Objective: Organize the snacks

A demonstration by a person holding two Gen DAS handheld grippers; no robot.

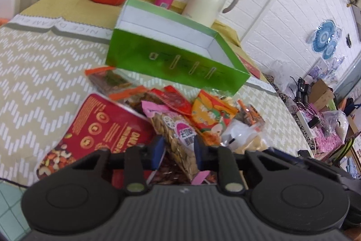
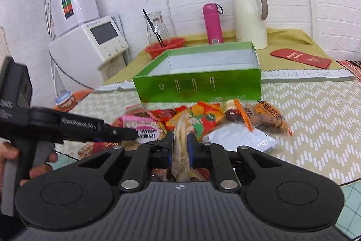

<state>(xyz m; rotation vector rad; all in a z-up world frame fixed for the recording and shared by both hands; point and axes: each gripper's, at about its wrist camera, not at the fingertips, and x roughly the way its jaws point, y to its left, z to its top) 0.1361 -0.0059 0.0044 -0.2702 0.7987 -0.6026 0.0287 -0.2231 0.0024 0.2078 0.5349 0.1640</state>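
Note:
An empty green box (image 1: 176,60) with a white inside stands on the table beyond a pile of snack packets; it also shows in the right wrist view (image 2: 198,85). My left gripper (image 1: 178,148) is shut on a clear packet of seeds with a pink label (image 1: 178,134), over a red nut packet (image 1: 101,128). My right gripper (image 2: 180,148) is shut on a clear pale snack packet (image 2: 180,141) and holds it upright above the pile. The left gripper shows from the side in the right wrist view (image 2: 126,134). An orange packet (image 2: 198,121) lies just ahead.
A pink bottle (image 2: 213,24), cream thermos jug (image 2: 249,17) and red basket (image 2: 165,46) stand behind the box. A red envelope (image 2: 301,58) lies at the right. A white appliance (image 2: 90,46) stands beside the table on the left. A white packet (image 2: 239,139) lies near.

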